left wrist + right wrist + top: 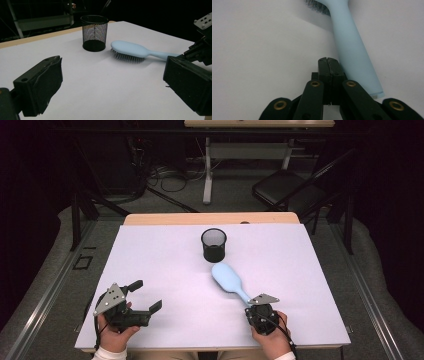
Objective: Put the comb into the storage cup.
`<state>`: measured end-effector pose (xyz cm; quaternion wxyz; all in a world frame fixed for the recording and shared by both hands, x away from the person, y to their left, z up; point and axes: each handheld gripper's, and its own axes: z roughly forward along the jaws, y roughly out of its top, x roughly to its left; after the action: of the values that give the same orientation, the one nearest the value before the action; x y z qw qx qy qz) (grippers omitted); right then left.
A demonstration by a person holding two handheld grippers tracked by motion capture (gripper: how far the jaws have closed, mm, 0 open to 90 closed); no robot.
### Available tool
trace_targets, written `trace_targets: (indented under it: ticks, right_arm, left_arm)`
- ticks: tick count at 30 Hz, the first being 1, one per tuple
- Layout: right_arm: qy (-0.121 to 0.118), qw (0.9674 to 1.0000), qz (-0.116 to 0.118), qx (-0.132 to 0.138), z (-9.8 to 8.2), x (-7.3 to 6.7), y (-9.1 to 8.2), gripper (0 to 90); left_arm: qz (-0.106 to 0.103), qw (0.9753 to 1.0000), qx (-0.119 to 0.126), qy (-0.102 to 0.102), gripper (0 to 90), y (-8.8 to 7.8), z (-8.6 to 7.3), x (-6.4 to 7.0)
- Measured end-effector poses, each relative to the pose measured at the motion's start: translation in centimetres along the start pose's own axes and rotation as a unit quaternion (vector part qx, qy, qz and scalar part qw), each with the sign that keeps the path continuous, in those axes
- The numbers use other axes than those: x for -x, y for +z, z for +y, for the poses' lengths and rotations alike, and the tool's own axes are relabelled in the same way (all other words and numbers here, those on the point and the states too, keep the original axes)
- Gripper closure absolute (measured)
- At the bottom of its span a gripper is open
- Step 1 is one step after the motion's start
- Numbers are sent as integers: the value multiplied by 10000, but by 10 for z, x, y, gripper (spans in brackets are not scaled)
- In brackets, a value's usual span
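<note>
A light blue hairbrush [227, 278] lies bristles down on the white table [160, 265], its handle pointing toward the near right. My right gripper [250, 306] is shut with nothing between its jaws, and its tips rest just beside the handle's end. In the right gripper view the closed jaws [328, 61] sit left of the brush handle [353, 52]. A black mesh cup [214, 245] stands upright just beyond the brush head. My left gripper [146, 295] is open at the near left, holding nothing. The left gripper view shows the cup [94, 32], the brush [130, 49] and the right gripper [201, 48] beyond my open left gripper [112, 65].
The white sheet covers a wooden tabletop [210, 218] whose far edge shows as a bare strip. Beyond it stand a dark folding chair [287, 187] and another table's leg [207, 175] on the grey floor. Dark frame posts flank both sides.
</note>
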<state>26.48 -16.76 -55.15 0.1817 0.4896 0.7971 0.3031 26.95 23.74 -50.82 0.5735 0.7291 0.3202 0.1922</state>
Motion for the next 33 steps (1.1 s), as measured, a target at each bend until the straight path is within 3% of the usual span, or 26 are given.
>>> trace_targets:
  ticks: [21, 33]
  right_arm:
    - [-27, 10000, 79, 18, -1, -2, -1, 900]
    - [-107, 9991, 243, 336, 1, -3, -6, 887]
  left_arm:
    - [-4, 10000, -23, -16, 23, 0, 0, 0]
    - [-41, 10000, -5, -26, 23, 1, 0, -1]
